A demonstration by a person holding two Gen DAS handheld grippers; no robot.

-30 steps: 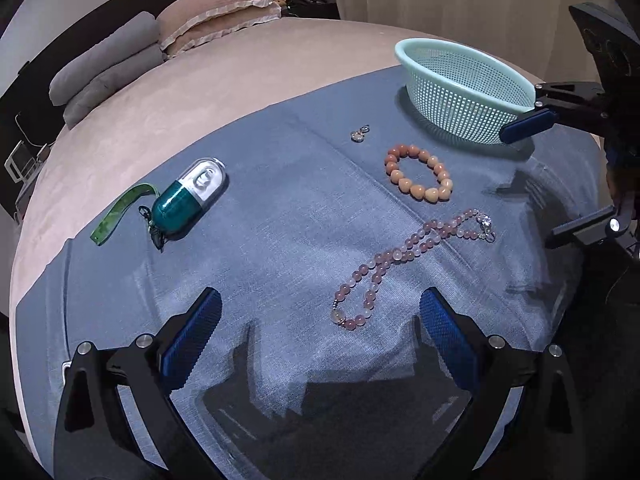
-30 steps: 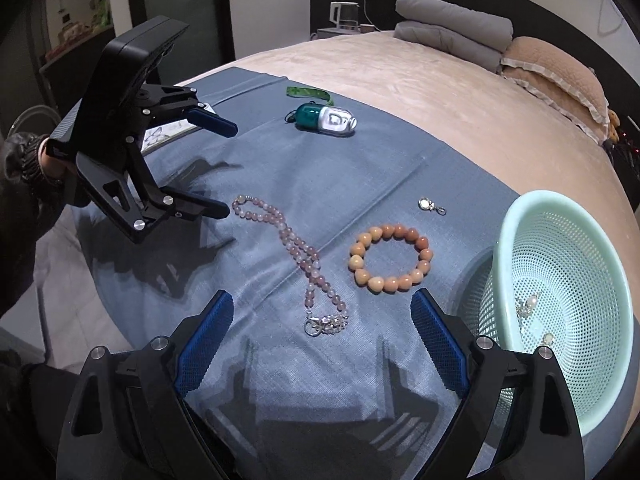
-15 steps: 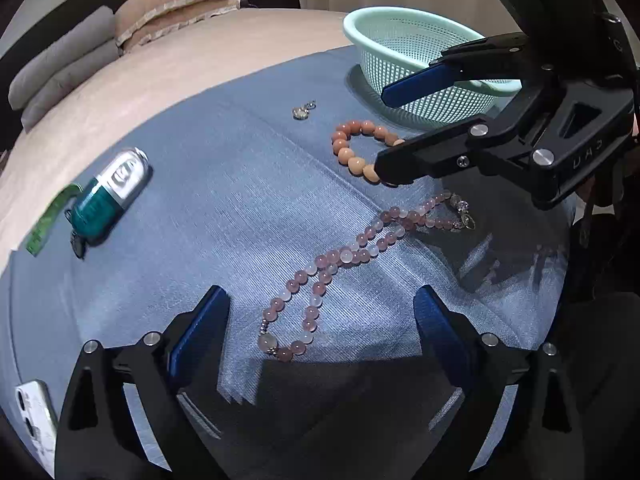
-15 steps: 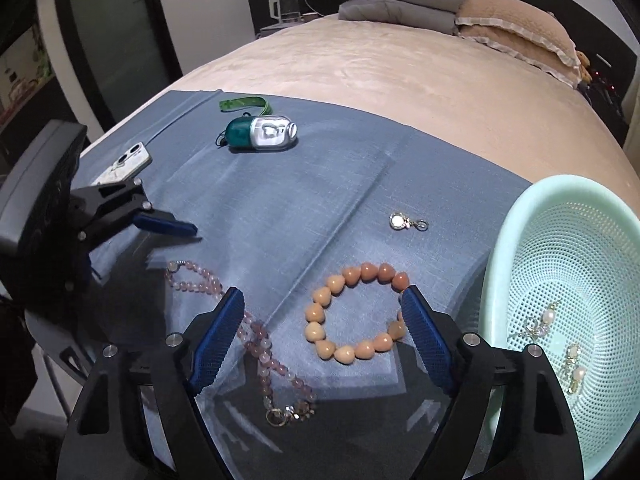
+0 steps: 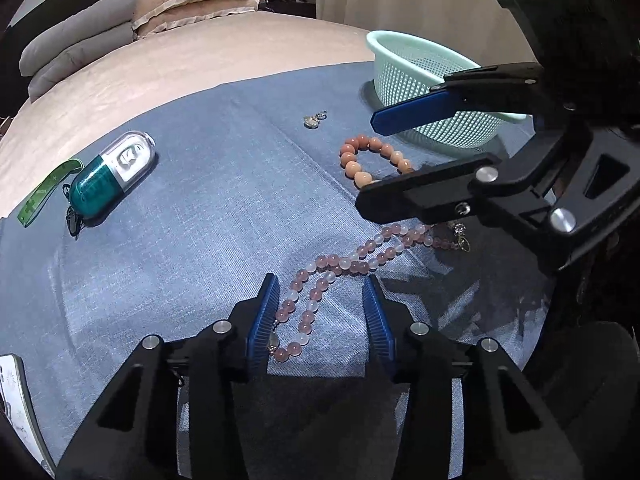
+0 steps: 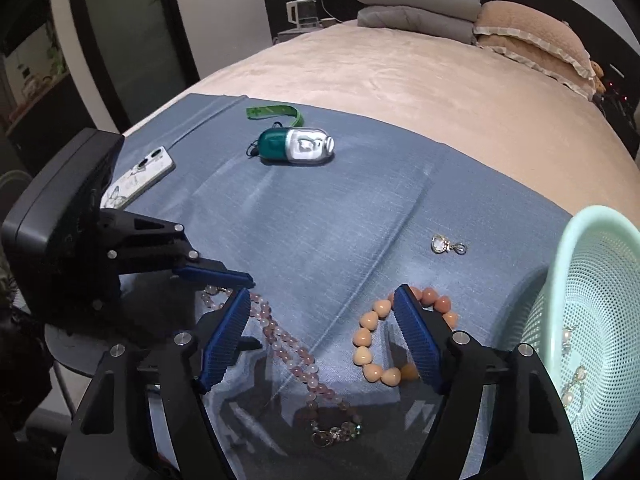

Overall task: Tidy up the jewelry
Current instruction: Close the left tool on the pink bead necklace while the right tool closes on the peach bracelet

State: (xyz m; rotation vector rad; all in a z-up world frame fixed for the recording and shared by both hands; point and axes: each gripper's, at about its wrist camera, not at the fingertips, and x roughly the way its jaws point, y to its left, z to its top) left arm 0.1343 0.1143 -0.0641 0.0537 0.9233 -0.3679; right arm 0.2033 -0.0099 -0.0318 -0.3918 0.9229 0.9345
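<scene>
Mint basket [image 6: 592, 320] holds seemingly pearl earrings [image 6: 570, 384]; both claws gape, gripping nothing.

One necklace [image 5: 344, 264], one bracelet [image 5: 370, 156], one pendant [image 5: 314, 119], one basket [image 5: 412, 60].

Between my left gripper's [image 5: 320, 286] fingers lies the near loop of the bead necklace [image 5: 352, 258], which runs forward and rightward on the cloth [image 5: 224, 208]. Ahead of them, right of centre, sits the bracelet [image 5: 372, 156], with the small pendant [image 5: 314, 119] beyond it and the basket [image 5: 424, 80] further right. Far left of the fingers rests the capsule case [image 5: 110, 176]. My right gripper [image 6: 322, 296] hangs over the necklace's clasp end; the strand passes between its fingers, the bracelet lies partly under its right finger, and the basket stands just right, earrings [image 6: 572, 380] inside. The phone [image 6: 140, 180] lies far left, behind my left gripper.
</scene>
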